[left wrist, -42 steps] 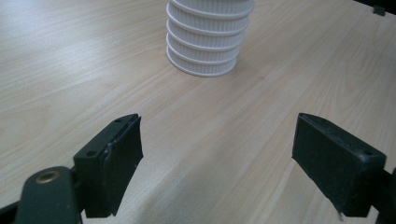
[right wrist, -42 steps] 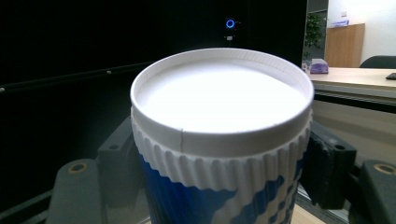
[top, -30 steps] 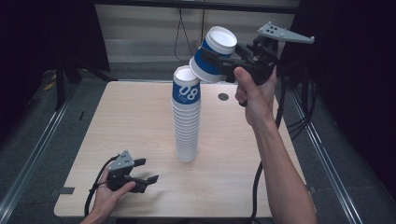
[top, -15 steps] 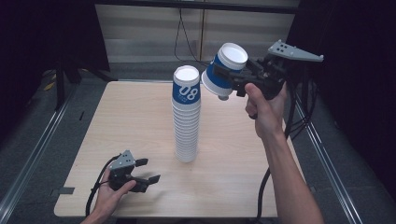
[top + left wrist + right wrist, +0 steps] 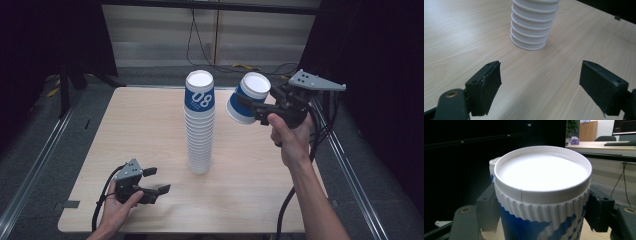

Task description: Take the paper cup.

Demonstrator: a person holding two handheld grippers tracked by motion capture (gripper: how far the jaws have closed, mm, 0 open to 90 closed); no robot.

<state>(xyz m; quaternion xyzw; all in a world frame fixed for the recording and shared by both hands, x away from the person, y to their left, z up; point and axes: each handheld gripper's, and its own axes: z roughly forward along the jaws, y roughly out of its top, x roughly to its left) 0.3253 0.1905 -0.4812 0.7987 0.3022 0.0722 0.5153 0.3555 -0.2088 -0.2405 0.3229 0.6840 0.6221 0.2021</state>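
A tall stack of upside-down paper cups (image 5: 199, 125) stands mid-table, its top cup blue and white with "08" printed on it; its ribbed white base (image 5: 532, 27) shows in the left gripper view. My right gripper (image 5: 250, 106) is shut on a single blue and white cup (image 5: 247, 98), held tilted in the air just right of the stack's top. The right gripper view has that cup (image 5: 541, 195) between both jaws. My left gripper (image 5: 155, 181) rests at the table's front left, open, nothing between its fingers (image 5: 485, 85).
The wooden table (image 5: 125, 130) ends close behind the left hand at its front edge. A cable (image 5: 285, 210) trails from the right gripper along the forearm. Dark curtains and floor rails surround the table.
My right gripper has carried the cup down and to the right, from above the stack's top to beside it. The left gripper has stayed put.
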